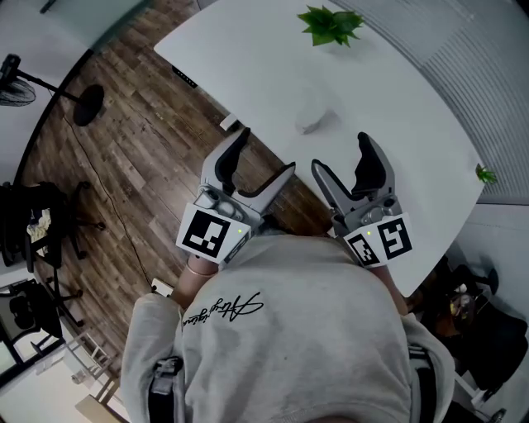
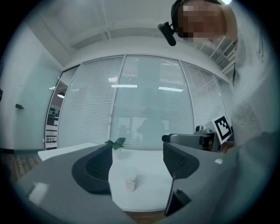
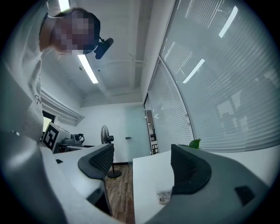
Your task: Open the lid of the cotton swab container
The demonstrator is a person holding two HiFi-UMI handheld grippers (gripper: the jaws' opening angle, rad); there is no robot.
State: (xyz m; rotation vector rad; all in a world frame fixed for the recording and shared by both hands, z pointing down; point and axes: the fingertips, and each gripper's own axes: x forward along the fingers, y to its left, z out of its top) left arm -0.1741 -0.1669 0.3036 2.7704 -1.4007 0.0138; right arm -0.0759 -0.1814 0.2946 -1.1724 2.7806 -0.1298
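Note:
The cotton swab container (image 1: 312, 114) is a small pale tub with its lid on, standing on the white table (image 1: 397, 99). My left gripper (image 1: 264, 153) and right gripper (image 1: 340, 153) hover side by side at the table's near edge, both open and holding nothing, well short of the tub. Through the left gripper view the container (image 2: 131, 180) stands upright beyond the spread jaws of the left gripper (image 2: 138, 164). In the right gripper view the container (image 3: 164, 197) is partly hidden behind one jaw of the right gripper (image 3: 142, 168).
A small green plant (image 1: 331, 25) stands at the table's far side, and another green sprig (image 1: 485, 174) pokes in at its right edge. Wooden floor (image 1: 140, 157) lies to the left, with a standing fan (image 1: 25, 87) and black chairs (image 1: 33, 223). Window blinds (image 2: 144, 100) run behind the table.

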